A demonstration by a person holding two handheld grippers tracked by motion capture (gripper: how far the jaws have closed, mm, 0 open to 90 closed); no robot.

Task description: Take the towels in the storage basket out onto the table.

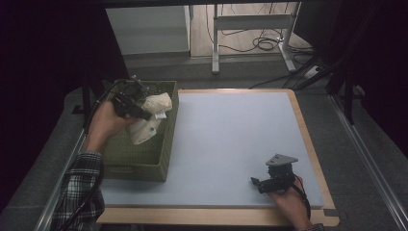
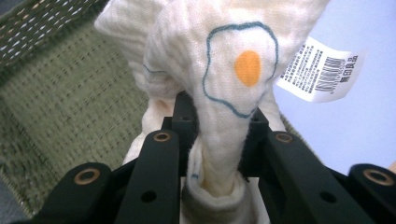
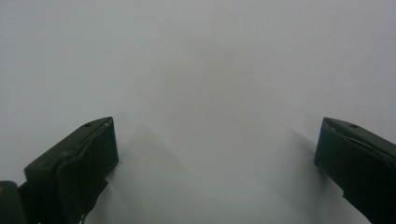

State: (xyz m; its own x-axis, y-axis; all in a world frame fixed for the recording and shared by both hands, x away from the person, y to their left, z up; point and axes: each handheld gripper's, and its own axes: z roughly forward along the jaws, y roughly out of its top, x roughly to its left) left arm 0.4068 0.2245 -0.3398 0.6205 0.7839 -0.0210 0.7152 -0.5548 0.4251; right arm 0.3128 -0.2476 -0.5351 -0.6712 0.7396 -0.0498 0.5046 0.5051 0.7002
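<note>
My left gripper (image 1: 144, 114) is clamped on a cream cloth (image 1: 149, 118) above the green basket (image 1: 139, 163); my right gripper (image 1: 254, 181) is released with nothing in it

In the left gripper view my two black jaws pinch a bunched fold of the cloth (image 2: 219, 93), which has a fried-egg drawing in blue line with an orange spot and a white label (image 2: 322, 70) hanging at its side. My right gripper is low over the pale blue mat (image 1: 231, 139) near its right front corner, jaws wide apart, and between them I see just the bare mat (image 3: 210, 93). The mat lies on a table with a wooden edge (image 1: 308, 144); behind it are a grey floor, a metal table frame (image 1: 250, 29) and loose cables (image 1: 267, 43). The woven basket stands at the left side of the mat, and the cloth hangs over its inside
</note>
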